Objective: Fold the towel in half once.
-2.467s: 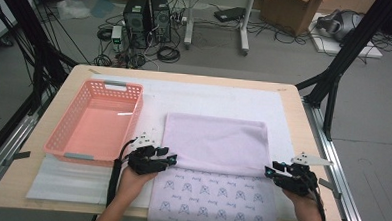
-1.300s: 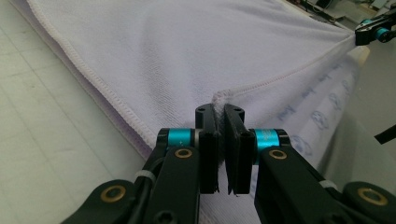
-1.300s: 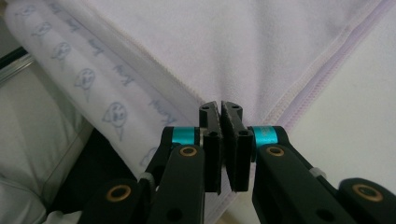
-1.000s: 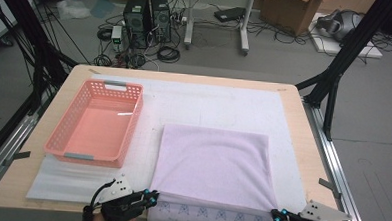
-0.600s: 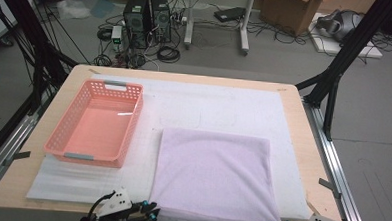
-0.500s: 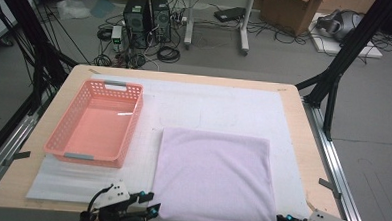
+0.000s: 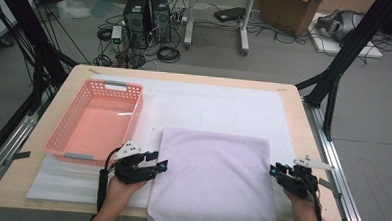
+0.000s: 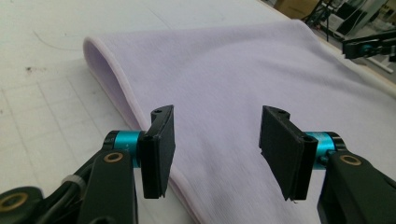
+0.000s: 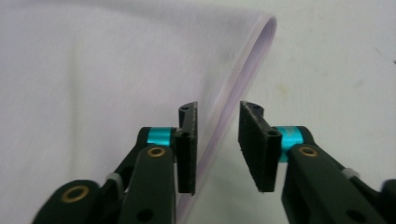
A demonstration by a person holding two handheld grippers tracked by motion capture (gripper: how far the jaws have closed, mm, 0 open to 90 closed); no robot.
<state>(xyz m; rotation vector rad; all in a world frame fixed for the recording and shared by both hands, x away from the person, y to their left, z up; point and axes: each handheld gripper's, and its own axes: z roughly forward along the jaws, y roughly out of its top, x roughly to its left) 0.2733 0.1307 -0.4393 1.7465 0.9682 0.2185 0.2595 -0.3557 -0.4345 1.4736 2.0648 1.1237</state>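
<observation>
- Two grippers flank a folded lilac towel (image 7: 212, 179) at the near edge of the table (image 7: 303, 120); moments ago they had drawn its far half toward the person, and the patterned underside that showed a couple of seconds back is now covered.
- Since half a second ago both hands have come forward from the near corners to the towel's side edges, a sign that the fold is judged complete and that a fresh grasp may be coming.
- At the towel's left edge, the left gripper (image 8: 215, 151) stands with jaws wide, gripping nothing, the rounded fold of cloth running just below its left jaw.
- At the right edge, the right gripper (image 9: 218, 147) holds its jaws at a narrow gap, the doubled hem of the towel passing under them; whether a jaw touches cloth is hard to tell.
- Near the towel's front, a small white tag sits at the table's edge, and the cloth's near hem overhangs it, cut off by the frame.
- Left of the towel, a pink basket (image 7: 97, 122) stands empty near the left edge.
- Beneath everything lies a white mat (image 7: 224, 104), reaching toward the far edge.
</observation>
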